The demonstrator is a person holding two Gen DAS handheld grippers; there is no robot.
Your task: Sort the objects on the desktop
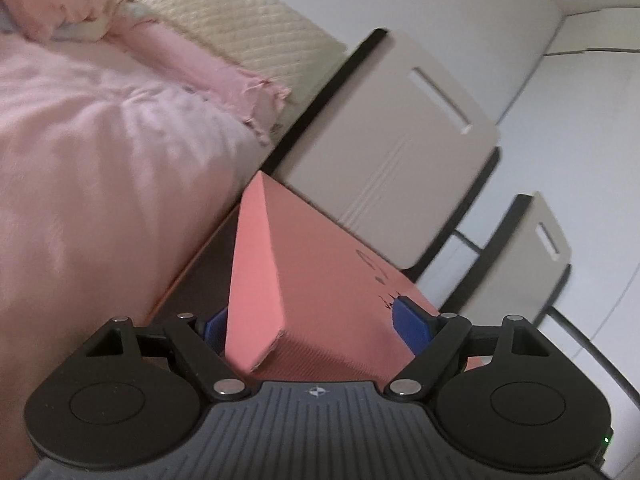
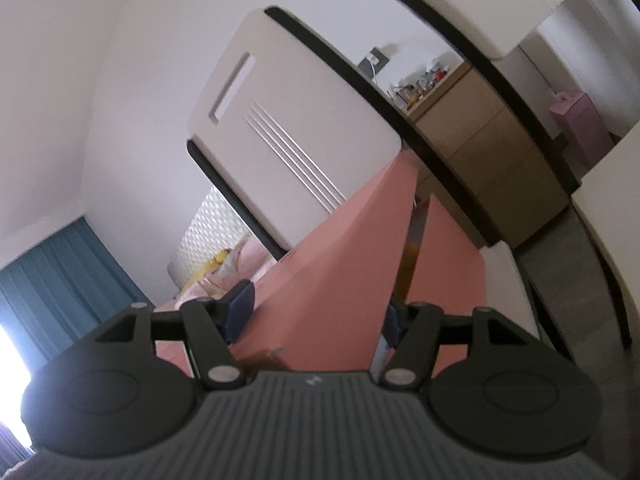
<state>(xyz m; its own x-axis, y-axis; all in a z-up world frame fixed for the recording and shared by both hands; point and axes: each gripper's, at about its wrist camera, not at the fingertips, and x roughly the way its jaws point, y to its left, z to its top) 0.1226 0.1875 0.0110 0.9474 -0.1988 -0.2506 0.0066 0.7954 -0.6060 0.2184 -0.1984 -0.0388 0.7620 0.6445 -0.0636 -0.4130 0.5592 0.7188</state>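
A salmon-pink cardboard box [image 1: 320,264] fills the middle of the left wrist view, tilted, one corner toward the camera. My left gripper [image 1: 312,330] is shut on it, with a blue pad [image 1: 412,326] flat against its printed side and the other pad half hidden behind the near end. The right wrist view shows the same pink box [image 2: 332,280] held in my right gripper [image 2: 316,316], with one blue pad [image 2: 240,312] on its left face. A narrow gap [image 2: 414,236] runs between two of its panels, something brown inside. Neither gripper shows in the other's view.
A bed with a pink quilt [image 1: 100,160] and a woven beige headboard [image 1: 248,28] lies to the left. Beige chair backs with black frames [image 1: 384,152] [image 2: 288,120] stand just beyond the box. A wooden drawer unit [image 2: 480,128] and blue curtains [image 2: 60,280] are farther off.
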